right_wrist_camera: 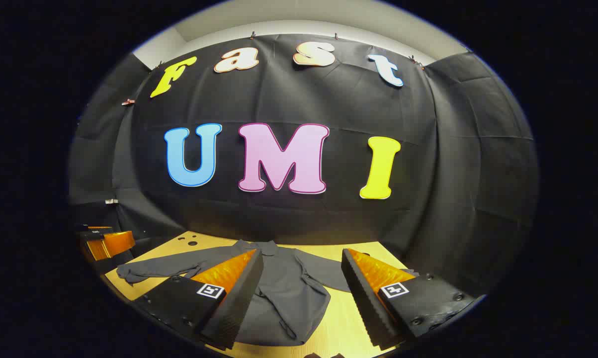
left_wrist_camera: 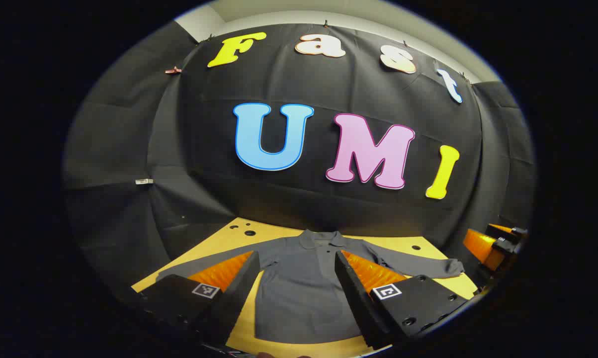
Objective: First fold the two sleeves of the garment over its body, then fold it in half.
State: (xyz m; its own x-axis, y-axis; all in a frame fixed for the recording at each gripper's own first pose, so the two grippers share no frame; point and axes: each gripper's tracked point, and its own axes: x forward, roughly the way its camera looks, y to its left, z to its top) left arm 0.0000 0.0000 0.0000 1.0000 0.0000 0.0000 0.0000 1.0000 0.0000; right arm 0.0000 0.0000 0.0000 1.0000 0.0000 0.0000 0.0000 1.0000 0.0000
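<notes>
Dark grey long-sleeved polo shirt [left_wrist_camera: 303, 288] lies flat on the pale yellow wooden table [left_wrist_camera: 239, 233], collar [left_wrist_camera: 321, 238] at the far side toward the black cloth wall, hem toward the person — long axis runs straight away from both grippers.

Left gripper [left_wrist_camera: 296, 283]: fingers spread wide, holding nothing, above the shirt body near the hem. Right gripper [right_wrist_camera: 301, 283]: also wide, empty, over the shirt's right half; it shows too at the right edge of the left gripper view [left_wrist_camera: 492, 243].

Sleeves: in the left gripper view one sleeve [left_wrist_camera: 423, 266] stretches out sideways to the right, cuff near the table edge, and the opposite one trails off behind the left finger. In the right gripper view a sleeve [right_wrist_camera: 149, 271] lies outstretched toward the other gripper [right_wrist_camera: 102, 243] (cuff end nearest it), and one sleeve [right_wrist_camera: 303, 283] seems already laid over the body — hard to be sure.

Judgement: sleeve folding stage, half-fold not begun. Each outstretched cuff lies sideways from the gripper on its side, so the next reach goes outward, then back across the body.
</notes>
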